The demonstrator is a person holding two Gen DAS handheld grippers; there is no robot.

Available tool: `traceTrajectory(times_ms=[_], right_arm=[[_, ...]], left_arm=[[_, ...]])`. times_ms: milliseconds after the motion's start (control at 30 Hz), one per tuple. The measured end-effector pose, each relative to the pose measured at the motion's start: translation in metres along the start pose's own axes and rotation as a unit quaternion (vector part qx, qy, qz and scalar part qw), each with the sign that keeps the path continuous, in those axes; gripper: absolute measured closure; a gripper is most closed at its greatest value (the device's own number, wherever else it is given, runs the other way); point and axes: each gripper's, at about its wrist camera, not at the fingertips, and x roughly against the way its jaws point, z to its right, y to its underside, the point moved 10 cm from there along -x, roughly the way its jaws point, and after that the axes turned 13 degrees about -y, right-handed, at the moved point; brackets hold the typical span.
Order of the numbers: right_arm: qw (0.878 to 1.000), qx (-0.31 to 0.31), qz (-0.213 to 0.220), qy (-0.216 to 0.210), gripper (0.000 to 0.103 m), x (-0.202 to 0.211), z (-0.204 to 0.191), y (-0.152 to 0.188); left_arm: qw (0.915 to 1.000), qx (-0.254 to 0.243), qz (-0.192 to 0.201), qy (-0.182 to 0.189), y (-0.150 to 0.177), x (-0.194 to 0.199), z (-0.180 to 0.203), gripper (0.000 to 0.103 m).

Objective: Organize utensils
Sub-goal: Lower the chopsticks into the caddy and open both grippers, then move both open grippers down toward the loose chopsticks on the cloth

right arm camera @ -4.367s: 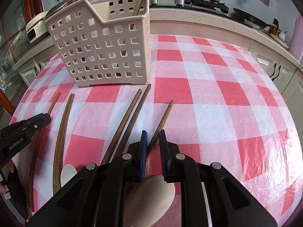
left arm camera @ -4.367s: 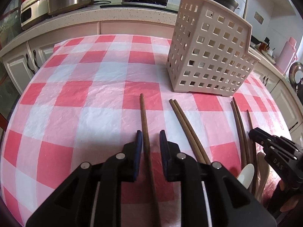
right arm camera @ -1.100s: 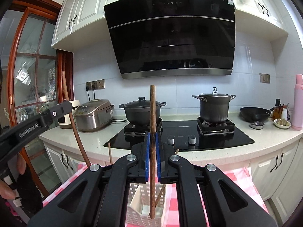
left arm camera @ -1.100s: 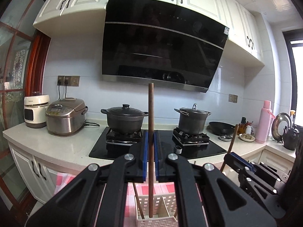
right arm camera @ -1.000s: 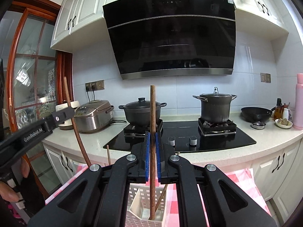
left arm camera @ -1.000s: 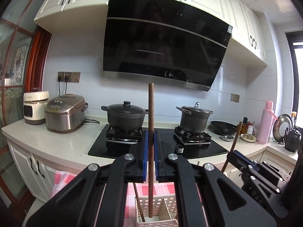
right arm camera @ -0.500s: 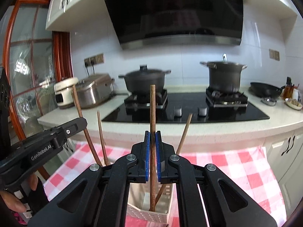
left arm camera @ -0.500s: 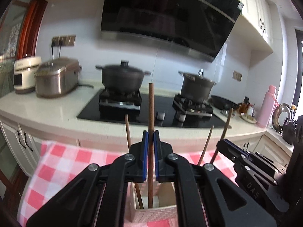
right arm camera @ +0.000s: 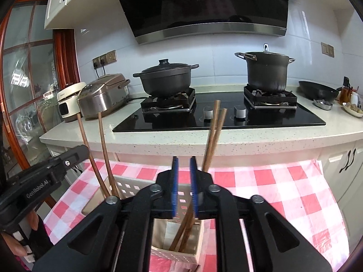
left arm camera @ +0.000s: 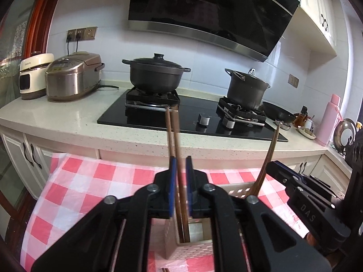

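A beige perforated caddy point(left arm camera: 192, 249) stands on the red-checked tablecloth point(left arm camera: 90, 181), right below both grippers. My left gripper point(left arm camera: 179, 185) is open; two brown chopsticks point(left arm camera: 173, 145) stand loose between its pads, their lower ends in the caddy. My right gripper point(right arm camera: 184, 185) is open above another compartment of the caddy point(right arm camera: 179, 253), where two chopsticks point(right arm camera: 215, 131) lean to the right. The left pair of chopsticks point(right arm camera: 102, 154) also shows in the right wrist view. The right pair point(left arm camera: 268, 156) shows in the left wrist view.
Behind the table runs a stone counter point(left arm camera: 68, 117) with a black hob point(left arm camera: 192, 117), two dark pots point(left arm camera: 156, 74), a rice cooker point(left arm camera: 72, 77) and a small white appliance point(left arm camera: 34, 72). A pink bottle point(left arm camera: 329, 120) stands at the far right.
Both grippers have opened and let go of their chopsticks, which dropped into the caddy beside the ones there. Both cameras tilted further down towards the table.
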Motion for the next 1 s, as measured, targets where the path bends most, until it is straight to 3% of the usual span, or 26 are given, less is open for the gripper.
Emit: traceTrajectory(times_ms=[33,133,233,333,400,500,667,1000], right_arm=[[1.0,-0.001,0.002,0.0,0.08,0.002,0.001,0.0],[1.0,-0.002,0.005,0.005,0.08,0.012,0.004,0.001],[1.0,-0.003,0.007,0.006,0.08,0.025,0.004,0.004],[1.0,-0.003,0.011,0.005,0.079,0.043,0.001,0.012],[1.0,-0.01,0.009,0.002,0.074,0.056,-0.001,0.022],[1.0,-0.017,0.005,0.001,0.067,0.068,-0.004,0.04],[0.999,-0.029,-0.025,0.009,0.067,0.078,-0.006,0.085],[0.996,-0.066,-0.052,0.02,0.065,0.092,-0.009,0.15]], left_arm=[[1.0,0.004,0.002,-0.002,-0.001,0.002,-0.003,0.085],[0.9999,0.011,0.008,-0.008,-0.003,0.01,-0.011,0.081],[0.9996,0.016,0.015,-0.018,-0.002,0.023,-0.023,0.07],[0.9987,0.018,0.028,-0.039,0.004,0.042,-0.037,0.054],[0.9978,0.016,0.032,-0.055,0.013,0.054,-0.046,0.035],[0.9966,0.012,0.034,-0.073,0.031,0.068,-0.058,0.018],[0.9957,0.002,0.018,-0.091,0.073,0.08,-0.071,0.008],[0.9931,-0.002,-0.031,-0.113,0.147,0.08,-0.085,0.007]])
